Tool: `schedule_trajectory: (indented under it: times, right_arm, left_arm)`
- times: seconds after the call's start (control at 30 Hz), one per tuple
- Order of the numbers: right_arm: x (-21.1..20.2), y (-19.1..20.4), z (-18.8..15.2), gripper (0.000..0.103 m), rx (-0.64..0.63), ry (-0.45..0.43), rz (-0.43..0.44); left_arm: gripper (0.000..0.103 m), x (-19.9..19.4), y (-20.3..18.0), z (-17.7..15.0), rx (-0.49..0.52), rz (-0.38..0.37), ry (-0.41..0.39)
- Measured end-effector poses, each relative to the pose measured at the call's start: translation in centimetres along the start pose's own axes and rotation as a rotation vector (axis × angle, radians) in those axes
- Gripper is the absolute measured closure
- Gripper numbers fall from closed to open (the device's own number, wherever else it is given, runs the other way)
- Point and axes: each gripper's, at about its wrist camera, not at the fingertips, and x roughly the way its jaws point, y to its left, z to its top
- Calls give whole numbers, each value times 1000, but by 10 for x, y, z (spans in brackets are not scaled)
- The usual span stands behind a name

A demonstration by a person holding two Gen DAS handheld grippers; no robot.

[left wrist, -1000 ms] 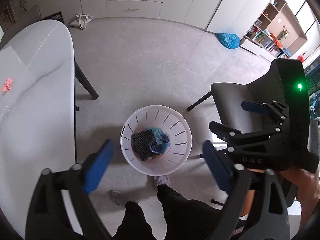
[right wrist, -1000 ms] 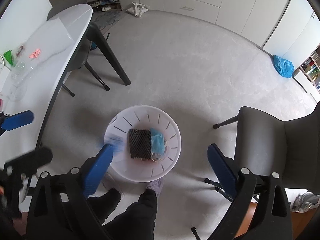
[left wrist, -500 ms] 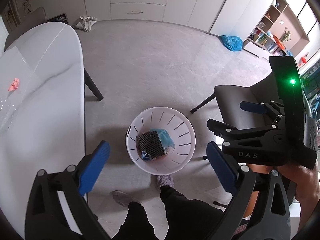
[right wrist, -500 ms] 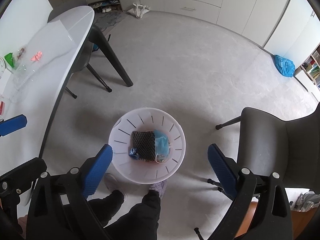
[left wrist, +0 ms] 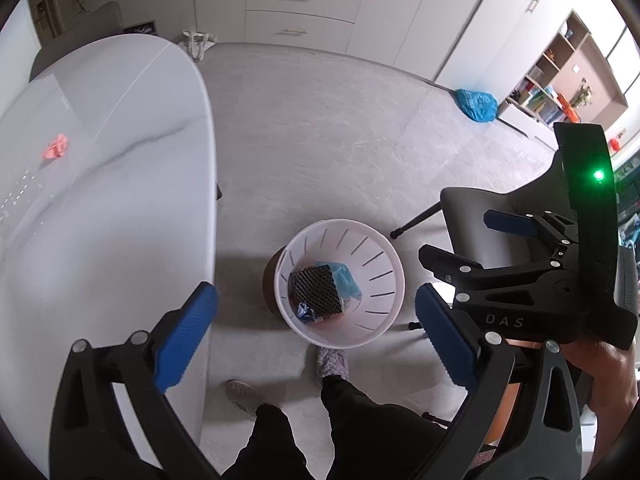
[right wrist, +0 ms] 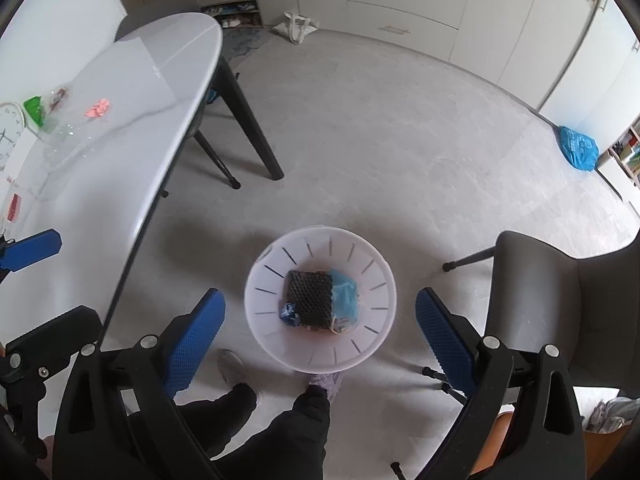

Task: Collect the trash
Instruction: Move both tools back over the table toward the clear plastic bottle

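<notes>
Both hand-held grippers hang spread wide and empty above the white bin (right wrist: 320,344) on the floor, the left hand-held gripper (left wrist: 316,340) having just widened further. Black mesh foam (right wrist: 310,298) lies inside. Only the left view shows "DAS" on the right hand-held gripper (right wrist: 320,338); only the right view shows a clock (right wrist: 10,120) on the bench (right wrist: 120,100).

A slotted bin (right wrist: 320,304) stands on the floor between a table (right wrist: 120,128) on its left and a chair (right wrist: 560,304) on its right, with a mesh pad (right wrist: 310,298) and crumpled wrappers inside (a person's feet just before it).
</notes>
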Motion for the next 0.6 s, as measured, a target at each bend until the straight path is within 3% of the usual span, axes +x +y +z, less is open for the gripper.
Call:
schedule_trajectory:
  times: [0.33, 0.6]
  right_arm:
    - [-9, 60, 16, 7, -26, -23, 76]
    - [-14, 116, 33, 4, -71, -52, 115]
  left_arm:
    - [8, -31, 59, -11, -63, 45, -46]
    - [8, -57, 137, -15, -127, 124, -95]
